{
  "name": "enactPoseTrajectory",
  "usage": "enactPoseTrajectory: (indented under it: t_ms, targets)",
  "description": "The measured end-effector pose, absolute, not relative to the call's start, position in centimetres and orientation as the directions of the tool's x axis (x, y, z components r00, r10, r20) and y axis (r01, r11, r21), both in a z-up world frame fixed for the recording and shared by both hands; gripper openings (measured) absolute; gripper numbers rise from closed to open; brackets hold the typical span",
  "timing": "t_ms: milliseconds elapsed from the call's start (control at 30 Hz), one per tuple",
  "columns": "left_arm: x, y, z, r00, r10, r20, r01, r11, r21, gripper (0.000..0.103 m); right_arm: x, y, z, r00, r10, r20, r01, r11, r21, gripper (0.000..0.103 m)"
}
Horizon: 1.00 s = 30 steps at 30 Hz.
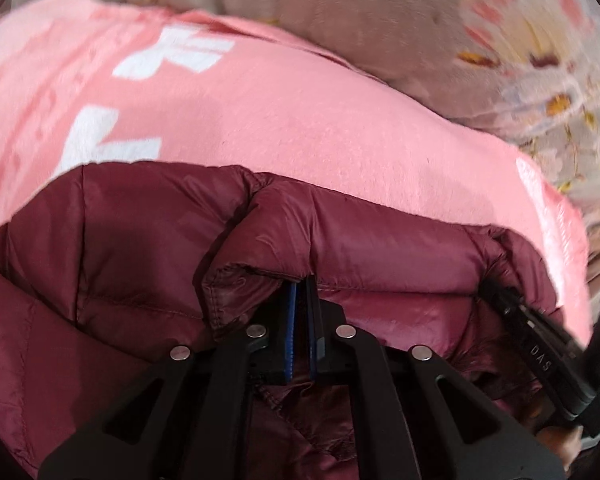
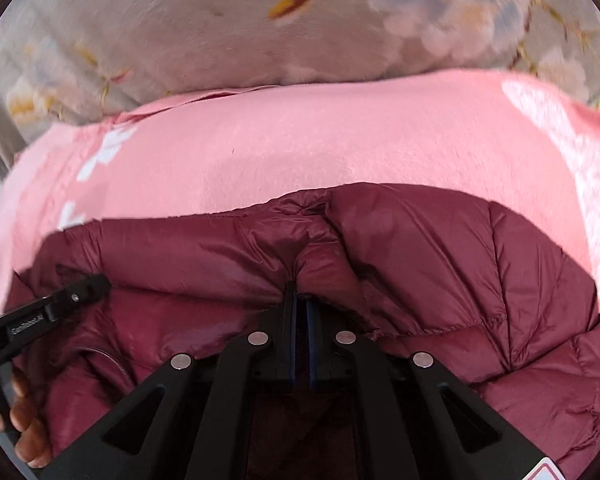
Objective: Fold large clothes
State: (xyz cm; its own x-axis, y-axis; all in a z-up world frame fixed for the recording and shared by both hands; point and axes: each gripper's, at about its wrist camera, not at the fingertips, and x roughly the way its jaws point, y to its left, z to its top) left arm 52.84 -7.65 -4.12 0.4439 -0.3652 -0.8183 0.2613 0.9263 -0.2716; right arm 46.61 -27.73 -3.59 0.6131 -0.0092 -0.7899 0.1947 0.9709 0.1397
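Note:
A maroon puffer jacket (image 1: 140, 240) lies on a pink blanket (image 1: 280, 120); it also shows in the right wrist view (image 2: 440, 260). My left gripper (image 1: 300, 284) is shut on a fold of the jacket's edge. My right gripper (image 2: 300, 292) is shut on another fold of the same edge. The right gripper shows at the right of the left wrist view (image 1: 496, 296), pinching the jacket. The left gripper shows at the left of the right wrist view (image 2: 96, 286), with the hand holding it below. The fingertips are buried in fabric.
The pink blanket (image 2: 300, 140) has white patterns and lies over a grey floral bedspread (image 2: 180, 32), which also shows in the left wrist view (image 1: 420, 20).

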Motion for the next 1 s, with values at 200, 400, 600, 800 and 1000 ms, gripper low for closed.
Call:
enactPoseTrajectory:
  t_ms: [200, 400, 600, 800, 1000]
  targets:
    - [51.5, -9.4, -4.3, 0.555, -0.275, -0.785, 0.295, 0.947, -0.124, 0.004, 47.0, -26.6, -3.4, 0.624, -0.106, -0.774, 0.195, 0.981, 0.023, 0.004]
    - [51.4, -9.1, -4.2, 0.565, -0.275, -0.778, 0.294, 0.948, -0.122, 0.004, 47.1, -26.7, -3.5, 0.628, -0.106, -0.771, 0.196, 0.98, 0.025, 0.004]
    - [51.4, -9.0, -4.1, 0.57, -0.267, -0.777, 0.294, 0.949, -0.111, 0.004, 46.9, -27.0, -3.5, 0.632, -0.093, -0.77, 0.197, 0.979, 0.044, 0.004]
    - [51.3, -9.0, -4.1, 0.572, -0.263, -0.777, 0.296, 0.95, -0.103, 0.004, 46.9, -26.9, -3.4, 0.631, -0.093, -0.77, 0.197, 0.979, 0.043, 0.004]
    - [51.4, -9.0, -4.2, 0.574, -0.26, -0.776, 0.297, 0.95, -0.099, 0.004, 47.0, -27.0, -3.5, 0.631, -0.085, -0.771, 0.2, 0.978, 0.056, 0.005]
